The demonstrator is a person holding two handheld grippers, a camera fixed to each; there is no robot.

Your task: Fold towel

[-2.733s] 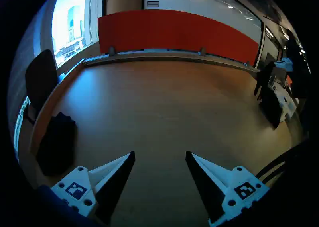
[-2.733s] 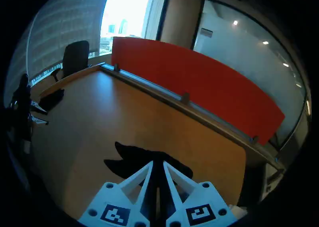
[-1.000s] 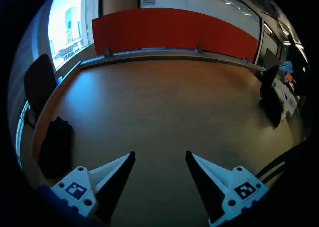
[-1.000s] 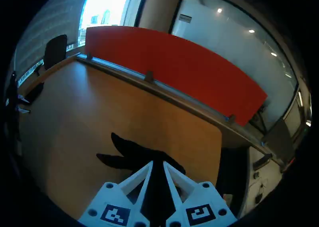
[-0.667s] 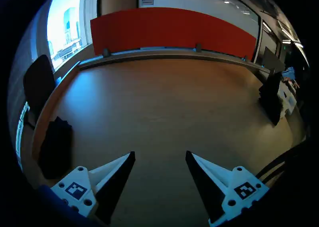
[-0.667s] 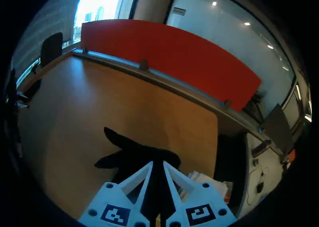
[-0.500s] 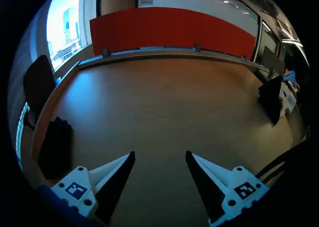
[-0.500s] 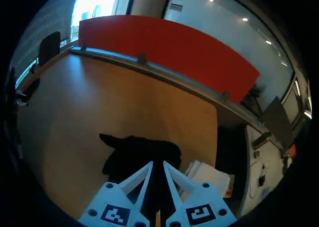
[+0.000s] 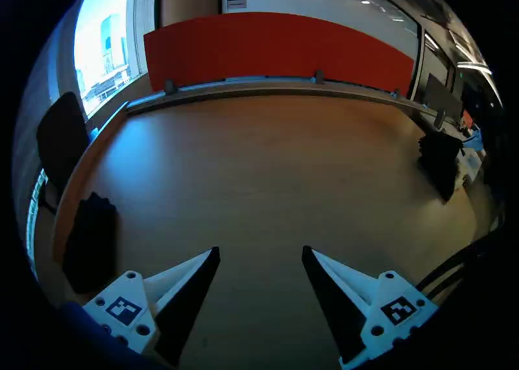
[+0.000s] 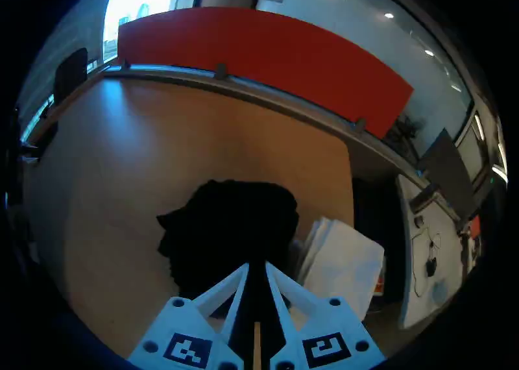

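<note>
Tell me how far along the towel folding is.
Early, it seems. No finished fold shows: the dark towel is bunched, not flat, above the table. In hand: the right gripper is shut on it; the left gripper is open and empty. Left: lay it flat and fold.

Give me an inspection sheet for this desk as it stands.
Surface: wooden desk, glossy.
Job's things: dark towel, bunched up.
Clutter: white stack beside the dark towel; black bundle at the desk's edge.
Grippers: left gripper open, holding nothing; right gripper shut on the dark towel.
Cables: black cables near the left gripper.
Surroundings: orange partition, black chair, window.
</note>
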